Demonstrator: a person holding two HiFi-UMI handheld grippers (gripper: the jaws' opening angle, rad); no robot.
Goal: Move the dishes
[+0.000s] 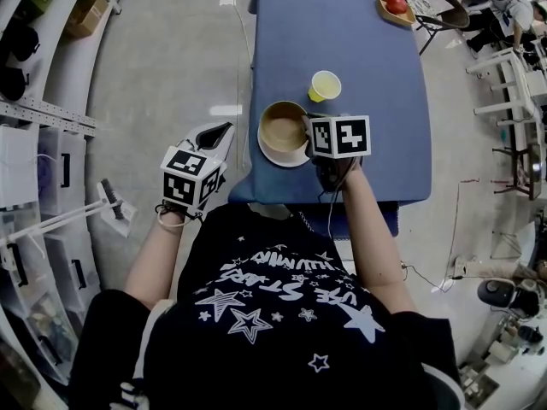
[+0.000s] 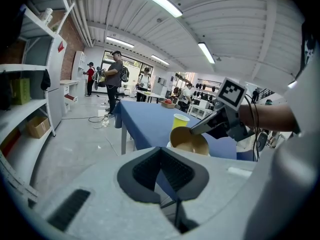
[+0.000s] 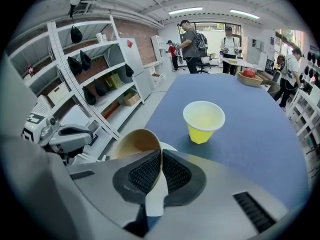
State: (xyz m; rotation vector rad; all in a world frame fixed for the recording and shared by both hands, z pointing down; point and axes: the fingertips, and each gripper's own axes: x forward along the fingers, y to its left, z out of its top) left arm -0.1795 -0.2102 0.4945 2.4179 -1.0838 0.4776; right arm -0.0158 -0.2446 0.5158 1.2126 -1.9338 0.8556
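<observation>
1. Blue bench, set in a workshop with shelving, carries the dishes near its front edge.
2. A tan bowl is seen on a white plate, its thin rim pinched between the jaws of the right gripper.
3. A yellow paper cup stands just beyond.
4. The left gripper is held off the bench's side, jaws closed on nothing.
5. If the bowl is lifted by its rim alone, it could pivot or slip, and the plate could be dragged off the edge.

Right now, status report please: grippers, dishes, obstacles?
Right gripper shut on tan bowl rim, bowl on white plate. Left gripper shut, empty, off table. Yellow cup just beyond bowl.
</observation>
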